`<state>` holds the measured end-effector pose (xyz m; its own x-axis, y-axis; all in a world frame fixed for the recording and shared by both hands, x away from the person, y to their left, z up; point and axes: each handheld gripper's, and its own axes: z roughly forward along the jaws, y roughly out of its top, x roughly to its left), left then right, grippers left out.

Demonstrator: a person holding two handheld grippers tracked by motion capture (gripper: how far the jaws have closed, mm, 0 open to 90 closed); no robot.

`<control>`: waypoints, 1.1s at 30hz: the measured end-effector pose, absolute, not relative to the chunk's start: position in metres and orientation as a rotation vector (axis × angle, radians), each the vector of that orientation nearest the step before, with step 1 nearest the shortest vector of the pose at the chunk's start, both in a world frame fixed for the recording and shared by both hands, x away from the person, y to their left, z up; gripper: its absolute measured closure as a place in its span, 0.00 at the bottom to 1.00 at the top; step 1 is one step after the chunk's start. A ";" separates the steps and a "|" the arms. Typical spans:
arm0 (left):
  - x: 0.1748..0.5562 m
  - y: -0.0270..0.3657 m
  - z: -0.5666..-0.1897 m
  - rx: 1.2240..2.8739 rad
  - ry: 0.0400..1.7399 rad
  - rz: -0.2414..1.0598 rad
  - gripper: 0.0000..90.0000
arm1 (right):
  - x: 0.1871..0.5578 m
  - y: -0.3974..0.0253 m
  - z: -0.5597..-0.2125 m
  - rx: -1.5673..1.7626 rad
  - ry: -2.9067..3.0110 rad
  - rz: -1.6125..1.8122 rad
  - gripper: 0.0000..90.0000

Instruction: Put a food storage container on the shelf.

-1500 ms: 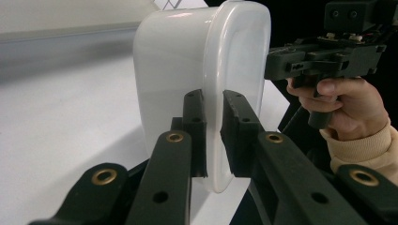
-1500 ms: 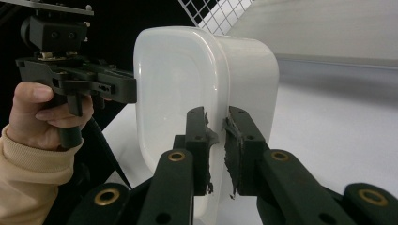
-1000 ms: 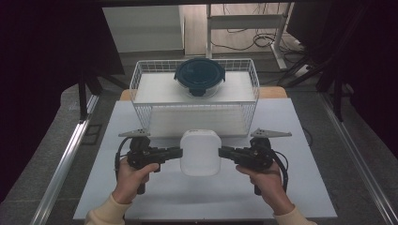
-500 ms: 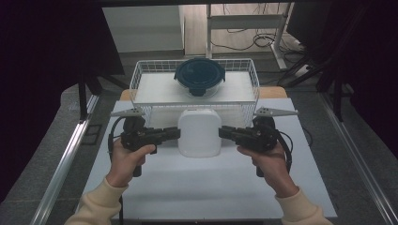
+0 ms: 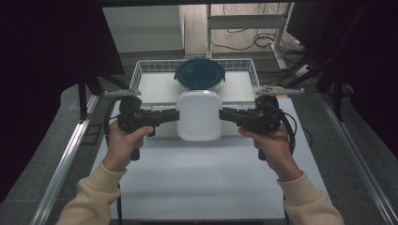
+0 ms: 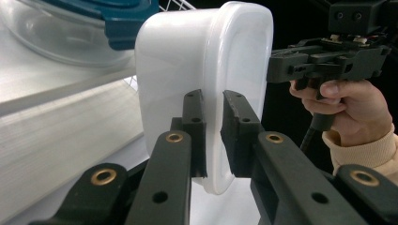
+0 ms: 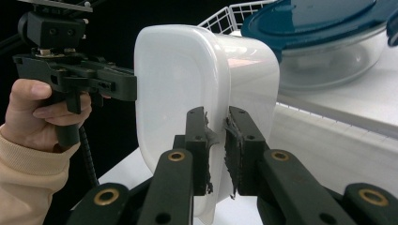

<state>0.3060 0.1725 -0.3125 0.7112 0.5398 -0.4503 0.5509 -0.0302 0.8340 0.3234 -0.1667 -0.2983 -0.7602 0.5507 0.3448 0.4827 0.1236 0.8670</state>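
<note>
A white lidded plastic container (image 5: pixel 199 115) hangs in the air, held from both sides at its rim. My left gripper (image 5: pixel 177 115) is shut on the container's left edge, seen close up as the white container (image 6: pixel 202 61) pinched at my left gripper (image 6: pixel 213 101). My right gripper (image 5: pixel 220 114) is shut on the opposite edge, where the container (image 7: pixel 187 79) sits between the jaws of my right gripper (image 7: pixel 217 117). The container hovers over the front edge of a white wire basket (image 5: pixel 141 70).
Inside the basket rests a round glass bowl with a dark teal lid (image 5: pixel 200 72), just behind the held container. The white table top (image 5: pixel 202 173) stretches toward the person. Metal rails run along both sides of the table, with dark surroundings beyond.
Both grippers have carried the white container up off the table and forward, from the table's middle to the basket's front edge.
</note>
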 end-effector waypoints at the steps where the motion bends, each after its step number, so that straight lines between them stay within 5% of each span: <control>1: 0.307 0.173 -0.310 1.675 0.886 -0.009 0.89 | 0.324 -0.166 -0.296 1.064 2.308 1.742 0.88; 33: 0.350 0.179 -0.254 1.657 0.895 -0.036 0.89 | 0.366 -0.161 -0.233 1.063 2.337 1.721 0.88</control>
<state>0.3505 0.1795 -0.2541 0.7044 0.5284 -0.4738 0.5646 -0.0128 0.8252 0.3665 -0.1606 -0.2331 -0.7623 0.5480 0.3444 0.4913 0.1436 0.8591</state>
